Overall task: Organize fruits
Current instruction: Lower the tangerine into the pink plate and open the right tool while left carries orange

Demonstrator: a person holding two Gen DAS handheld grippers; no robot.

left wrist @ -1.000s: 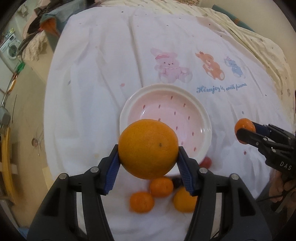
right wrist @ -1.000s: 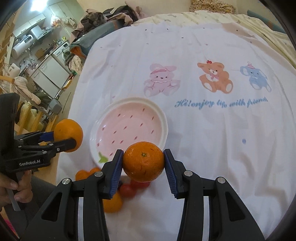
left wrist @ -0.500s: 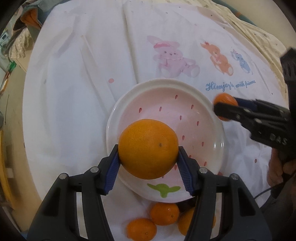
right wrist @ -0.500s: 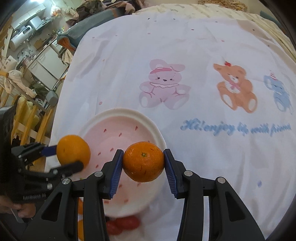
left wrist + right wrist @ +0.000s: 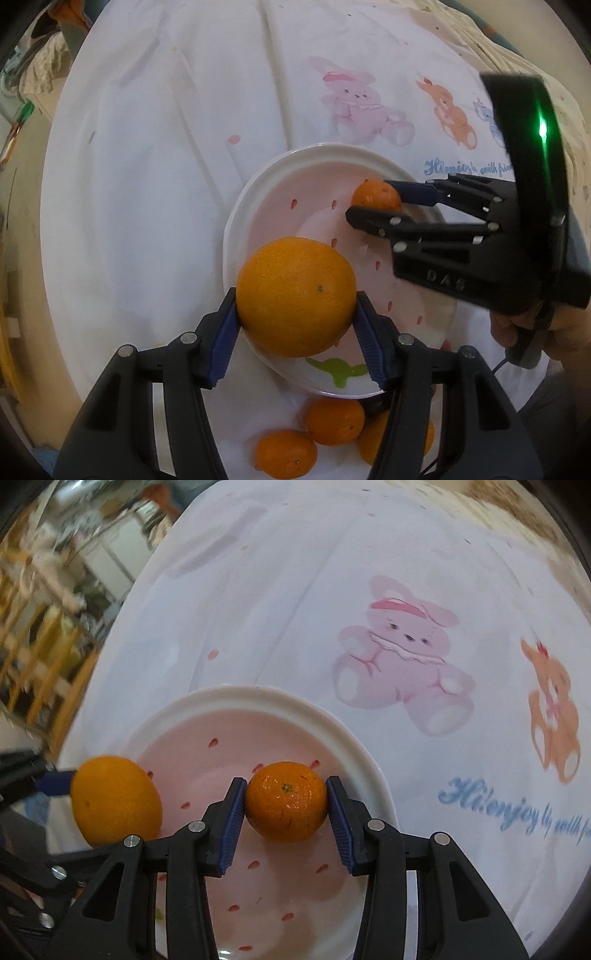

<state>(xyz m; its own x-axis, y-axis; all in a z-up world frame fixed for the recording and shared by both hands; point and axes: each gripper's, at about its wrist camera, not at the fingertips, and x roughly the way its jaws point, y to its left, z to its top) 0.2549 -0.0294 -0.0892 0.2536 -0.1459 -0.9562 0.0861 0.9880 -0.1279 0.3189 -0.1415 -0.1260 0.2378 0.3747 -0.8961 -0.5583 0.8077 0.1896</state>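
My left gripper [image 5: 295, 325] is shut on a large orange [image 5: 295, 295] and holds it over the near-left part of a pink strawberry-patterned plate [image 5: 258, 192]. My right gripper [image 5: 286, 805] is shut on a small mandarin [image 5: 286, 801] and holds it over the same plate [image 5: 354, 746]. In the left wrist view the right gripper [image 5: 373, 206] reaches in from the right with the mandarin [image 5: 375, 194] above the plate's far right. In the right wrist view the large orange [image 5: 114, 799] shows at the left, over the plate's left rim.
Three loose mandarins [image 5: 334, 421] lie on the white cartoon-printed cloth [image 5: 147, 184] just in front of the plate, partly hidden by my left fingers. A chair and kitchen clutter [image 5: 44, 609] lie past the table's left edge.
Both grippers have moved forward with their fruit, from beside the plate to over it. The right gripper has come in closer to the left one. Both grips are unchanged.
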